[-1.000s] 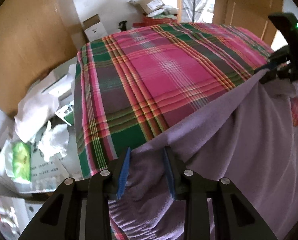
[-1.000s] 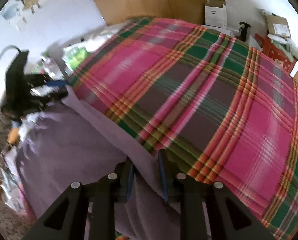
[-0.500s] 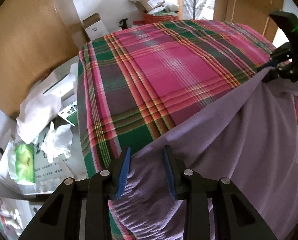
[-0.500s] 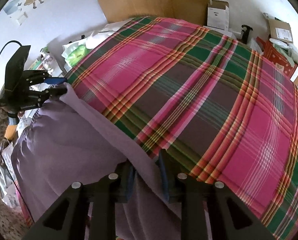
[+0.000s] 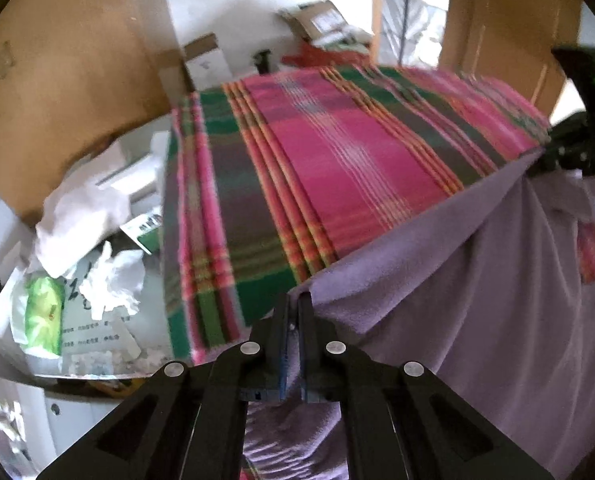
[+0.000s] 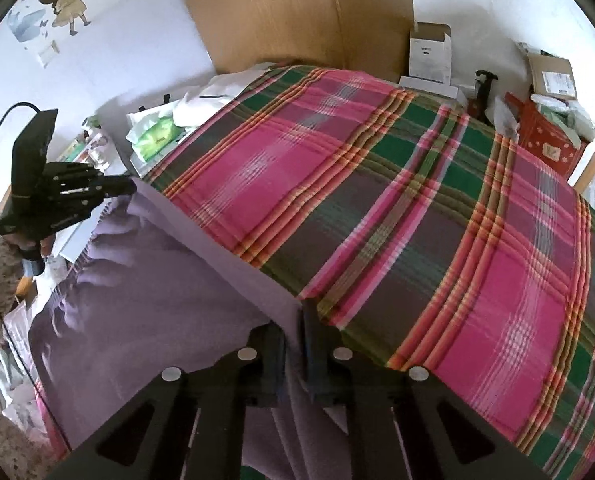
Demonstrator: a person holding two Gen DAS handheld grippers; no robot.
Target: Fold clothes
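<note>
A soft lilac fleece garment [image 5: 477, 280] is draped over the near edge of a bed covered in pink-and-green plaid cloth [image 5: 337, 152]. Its upper hem is pinched at one corner by the left claw [image 5: 294, 308] and at the other by the right claw [image 6: 295, 316], both having just been closing.

Print on the white bag [image 5: 93, 320] (too blurred) cannot be read.

1 purple garment [image 5: 477, 300], 1 plaid bedspread [image 5: 337, 152], 2 grippers [image 5: 293, 300]
</note>
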